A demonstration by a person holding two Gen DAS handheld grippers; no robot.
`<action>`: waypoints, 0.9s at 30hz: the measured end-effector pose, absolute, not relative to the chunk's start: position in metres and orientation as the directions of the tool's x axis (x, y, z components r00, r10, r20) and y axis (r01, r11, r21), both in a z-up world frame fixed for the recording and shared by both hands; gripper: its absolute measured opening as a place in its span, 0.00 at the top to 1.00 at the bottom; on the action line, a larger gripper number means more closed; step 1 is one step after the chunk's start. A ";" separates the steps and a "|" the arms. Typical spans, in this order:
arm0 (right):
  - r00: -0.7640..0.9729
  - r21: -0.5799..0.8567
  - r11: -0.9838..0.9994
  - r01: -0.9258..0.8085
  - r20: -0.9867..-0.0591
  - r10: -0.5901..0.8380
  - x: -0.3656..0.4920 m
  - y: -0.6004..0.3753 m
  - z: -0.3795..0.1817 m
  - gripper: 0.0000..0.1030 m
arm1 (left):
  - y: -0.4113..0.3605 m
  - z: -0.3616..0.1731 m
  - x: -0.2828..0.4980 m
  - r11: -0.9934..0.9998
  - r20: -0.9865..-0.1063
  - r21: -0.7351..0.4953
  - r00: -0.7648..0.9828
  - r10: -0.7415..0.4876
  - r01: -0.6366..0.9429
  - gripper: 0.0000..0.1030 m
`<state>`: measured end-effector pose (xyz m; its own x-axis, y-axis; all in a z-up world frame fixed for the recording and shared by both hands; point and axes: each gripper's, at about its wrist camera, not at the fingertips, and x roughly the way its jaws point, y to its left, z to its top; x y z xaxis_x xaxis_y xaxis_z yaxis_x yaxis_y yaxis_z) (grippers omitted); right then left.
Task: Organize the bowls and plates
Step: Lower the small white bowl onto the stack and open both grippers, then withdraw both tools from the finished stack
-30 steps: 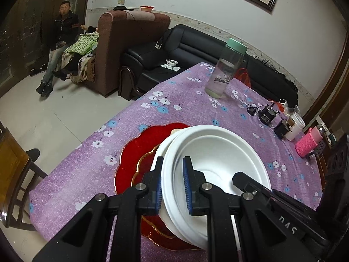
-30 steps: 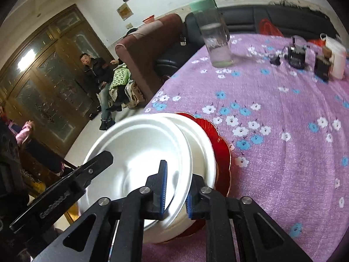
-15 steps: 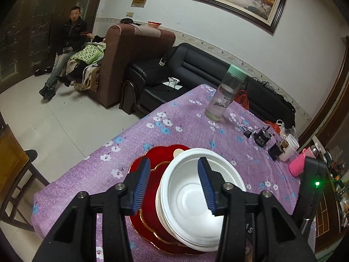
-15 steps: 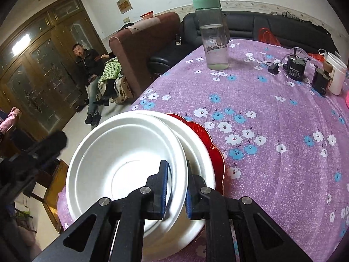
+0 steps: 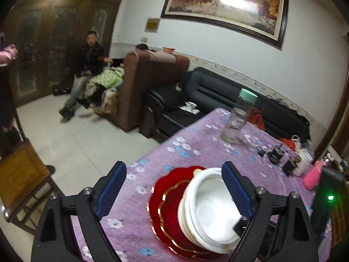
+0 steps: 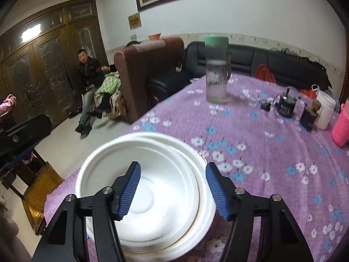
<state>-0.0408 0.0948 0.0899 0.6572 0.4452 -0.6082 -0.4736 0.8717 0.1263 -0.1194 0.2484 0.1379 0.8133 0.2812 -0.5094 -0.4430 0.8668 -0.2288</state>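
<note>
On the purple floral tablecloth (image 5: 196, 139), the white bowls (image 5: 213, 209) sit nested on the red plate (image 5: 165, 198), with the clear bottle (image 5: 238, 116) toward one o'clock, while the left gripper (image 5: 174, 194) and right gripper (image 6: 171, 190) are both opening, gripping nothing.

Bottle (image 6: 217, 69) upright on floral cloth (image 6: 272, 152), far ahead. Pink cup (image 6: 341, 128), white mug (image 6: 326, 110) far right. Sofa (image 5: 218, 96) behind.

The left gripper (image 5: 173, 187) is matte black plastic, with two angular fingers (image 5: 111, 188) faced in ribbed blue pads. Silver screws mark its joints. The right gripper (image 6: 172, 188) looks the same.
</note>
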 end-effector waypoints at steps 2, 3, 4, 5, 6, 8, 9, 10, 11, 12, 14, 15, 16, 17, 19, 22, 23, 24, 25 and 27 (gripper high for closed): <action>0.661 0.136 0.872 -0.469 -0.602 0.449 -0.043 0.091 0.092 0.32 | 0.245 0.140 -0.122 0.863 -0.502 -0.189 0.801 0.325 -0.469 0.10; 0.662 0.141 0.874 -0.465 -0.600 0.449 -0.044 0.089 0.093 0.31 | 0.242 0.141 -0.123 0.862 -0.498 -0.169 0.796 0.344 -0.478 0.09; 0.663 0.146 0.875 -0.461 -0.598 0.449 -0.045 0.086 0.093 0.31 | 0.240 0.142 -0.123 0.862 -0.494 -0.156 0.794 0.354 -0.481 0.08; 0.665 0.153 0.877 -0.456 -0.596 0.450 -0.046 0.083 0.094 0.31 | 0.238 0.143 -0.124 0.863 -0.493 -0.140 0.790 0.364 -0.485 0.08; 0.667 0.160 0.878 -0.450 -0.593 0.450 -0.048 0.080 0.094 0.31 | 0.236 0.143 -0.125 0.864 -0.492 -0.125 0.787 0.372 -0.487 0.07; 0.670 0.171 0.880 -0.442 -0.589 0.451 -0.051 0.074 0.095 0.30 | 0.232 0.143 -0.125 0.867 -0.491 -0.101 0.782 0.384 -0.489 0.07; 0.673 0.178 0.882 -0.437 -0.586 0.452 -0.053 0.070 0.095 0.30 | 0.230 0.143 -0.126 0.868 -0.490 -0.093 0.781 0.387 -0.488 0.06; 0.675 0.184 0.882 -0.434 -0.583 0.453 -0.056 0.067 0.096 0.29 | 0.227 0.143 -0.128 0.870 -0.489 -0.087 0.781 0.388 -0.486 0.06; 0.677 0.188 0.883 -0.431 -0.580 0.454 -0.058 0.064 0.096 0.29 | 0.225 0.143 -0.128 0.872 -0.489 -0.082 0.782 0.387 -0.483 0.06; 0.680 0.193 0.884 -0.426 -0.576 0.453 -0.061 0.060 0.097 0.28 | 0.223 0.143 -0.129 0.874 -0.490 -0.079 0.782 0.385 -0.479 0.06; 0.685 0.199 0.885 -0.421 -0.570 0.454 -0.066 0.055 0.098 0.27 | 0.218 0.143 -0.131 0.879 -0.491 -0.072 0.784 0.381 -0.472 0.06; 0.686 0.203 0.885 -0.419 -0.567 0.455 -0.069 0.052 0.099 0.26 | 0.215 0.143 -0.131 0.881 -0.490 -0.067 0.785 0.380 -0.468 0.06; 0.688 0.205 0.885 -0.417 -0.566 0.455 -0.071 0.050 0.099 0.25 | 0.211 0.142 -0.132 0.884 -0.490 -0.062 0.786 0.377 -0.464 0.06; 0.690 0.207 0.887 -0.414 -0.564 0.454 -0.074 0.046 0.098 0.25 | 0.208 0.142 -0.132 0.887 -0.492 -0.059 0.786 0.374 -0.459 0.06; 0.693 0.210 0.888 -0.408 -0.563 0.451 -0.079 0.040 0.097 0.23 | 0.201 0.140 -0.133 0.892 -0.497 -0.053 0.787 0.366 -0.448 0.06; 0.692 0.222 0.891 -0.396 -0.566 0.448 -0.085 0.029 0.094 0.22 | 0.191 0.138 -0.133 0.902 -0.501 -0.041 0.790 0.354 -0.430 0.06; 0.692 0.227 0.891 -0.393 -0.566 0.449 -0.086 0.026 0.093 0.22 | 0.187 0.138 -0.134 0.904 -0.502 -0.037 0.790 0.352 -0.426 0.06; 0.691 0.233 0.892 -0.387 -0.567 0.448 -0.089 0.022 0.092 0.22 | 0.184 0.137 -0.135 0.907 -0.503 -0.032 0.791 0.349 -0.421 0.06; 0.692 0.237 0.893 -0.383 -0.567 0.447 -0.091 0.018 0.091 0.22 | 0.180 0.137 -0.135 0.910 -0.503 -0.028 0.792 0.345 -0.415 0.06; 0.692 0.244 0.895 -0.373 -0.569 0.444 -0.094 0.012 0.089 0.22 | 0.172 0.137 -0.136 0.915 -0.502 -0.019 0.796 0.339 -0.402 0.05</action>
